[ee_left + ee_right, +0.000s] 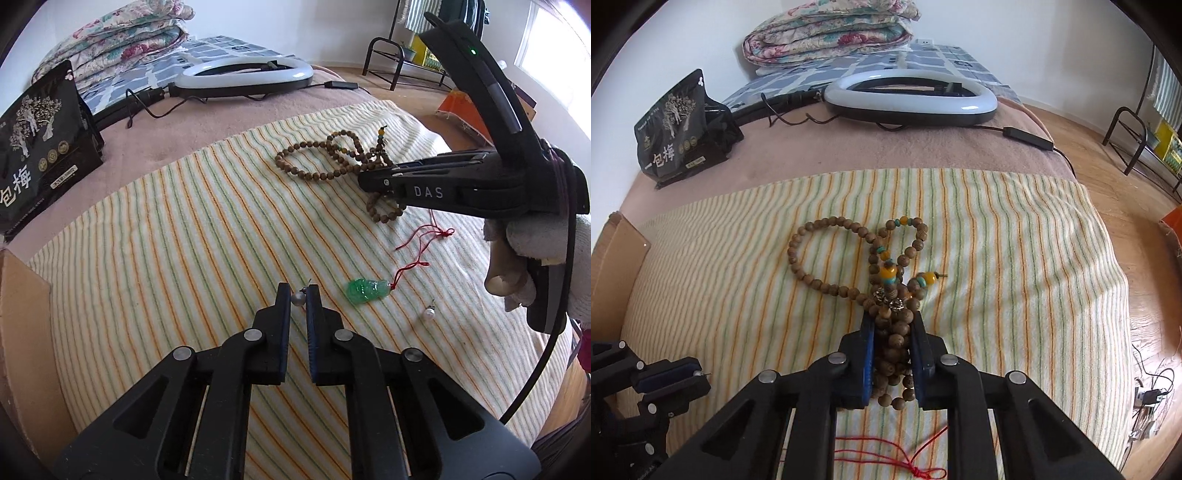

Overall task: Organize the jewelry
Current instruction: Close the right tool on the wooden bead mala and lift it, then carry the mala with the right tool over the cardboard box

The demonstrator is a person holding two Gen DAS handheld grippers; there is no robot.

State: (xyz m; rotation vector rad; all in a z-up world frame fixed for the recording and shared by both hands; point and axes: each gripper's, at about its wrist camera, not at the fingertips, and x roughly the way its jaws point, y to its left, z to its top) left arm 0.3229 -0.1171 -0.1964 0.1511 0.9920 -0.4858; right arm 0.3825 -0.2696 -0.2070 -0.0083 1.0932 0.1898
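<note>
The jewelry is laid out on a striped towel (177, 229) of soft, napped cloth with orange and green lines, spread over a pink blanket (849, 155) on a bed. A long string of round wooden beads (827, 254), matt brown with a few glossy yellow and turquoise ones, is looped on the far part of the towel. Its near end is bunched and pinched between the blue pads of the right hand-held gripper (892, 347), which is pressed together on it. A small grey pearl earring (298, 298), smooth and round with a thin wire post, is clamped at the very tips of the left hand-held gripper (298, 295), near the towel's left side. Just to the right of it a translucent green carved pendant (367, 290) is seen on a thin red cord (421, 240), and nearer the right edge a white pearl earring (428, 314) lies loose, well apart from both grippers. At the far side a white ring light (912, 96), a black printed pouch (672, 129) and folded floral quilts (831, 33) are seen.
</note>
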